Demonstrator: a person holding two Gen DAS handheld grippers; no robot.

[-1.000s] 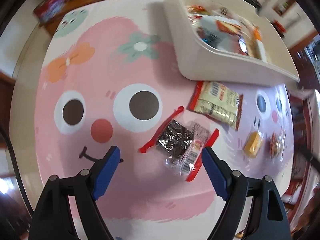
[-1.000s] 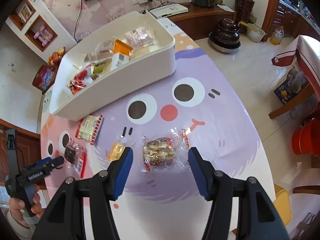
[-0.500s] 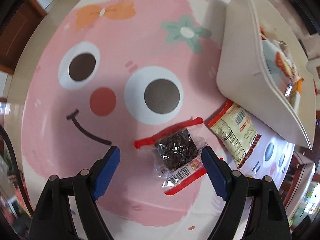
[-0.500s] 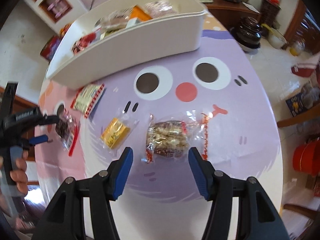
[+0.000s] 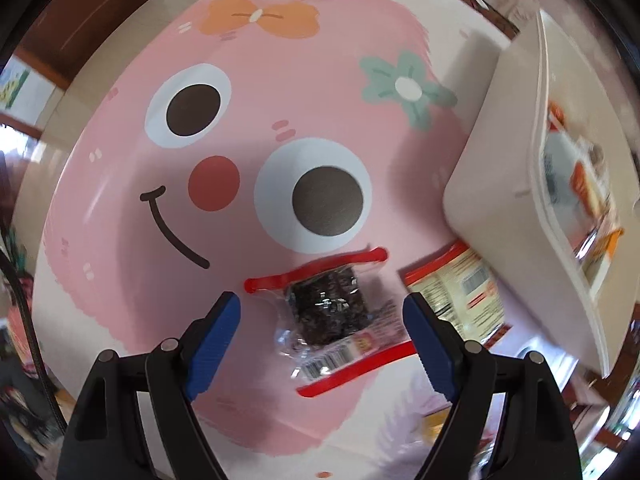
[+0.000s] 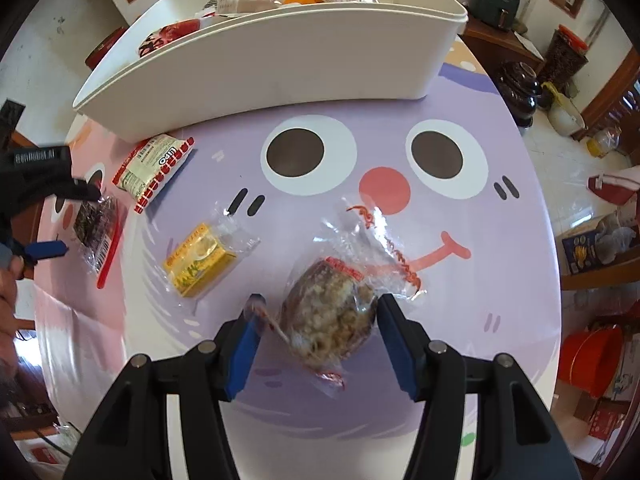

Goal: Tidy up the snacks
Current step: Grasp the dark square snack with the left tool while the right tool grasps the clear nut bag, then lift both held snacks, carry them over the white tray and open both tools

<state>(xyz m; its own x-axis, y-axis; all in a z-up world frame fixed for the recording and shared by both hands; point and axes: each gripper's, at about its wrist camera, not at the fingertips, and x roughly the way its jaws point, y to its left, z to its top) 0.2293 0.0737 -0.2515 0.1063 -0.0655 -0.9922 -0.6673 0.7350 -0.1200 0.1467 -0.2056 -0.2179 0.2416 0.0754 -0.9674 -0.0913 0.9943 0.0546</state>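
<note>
Through the left wrist camera I look straight down on the counter (image 5: 120, 208) with its pink cartoon face; my left tongs (image 5: 321, 314) stand wide, released, with the dark snack packet (image 5: 328, 312) lying flat between the blue tips and neither tip touching it. Just to its right lies a cream and red packet (image 5: 460, 292), partly tucked under the edge of the white bin (image 5: 500, 152), which already holds several wrapped snacks, blurred here. Through the right wrist camera my right tongs (image 6: 316, 320) straddle the clear-wrapped rice cake (image 6: 332, 316) on the purple face; the right tip sits against the wrapper, the left tip brushes only the crinkled wrapper end, and I cannot tell whether the tips press it, though the cake lies on the counter. A yellow packet (image 6: 200, 260) lies just left of it, and farther left a hand (image 6: 8, 292) holds the other tongs over the dark packet.
</note>
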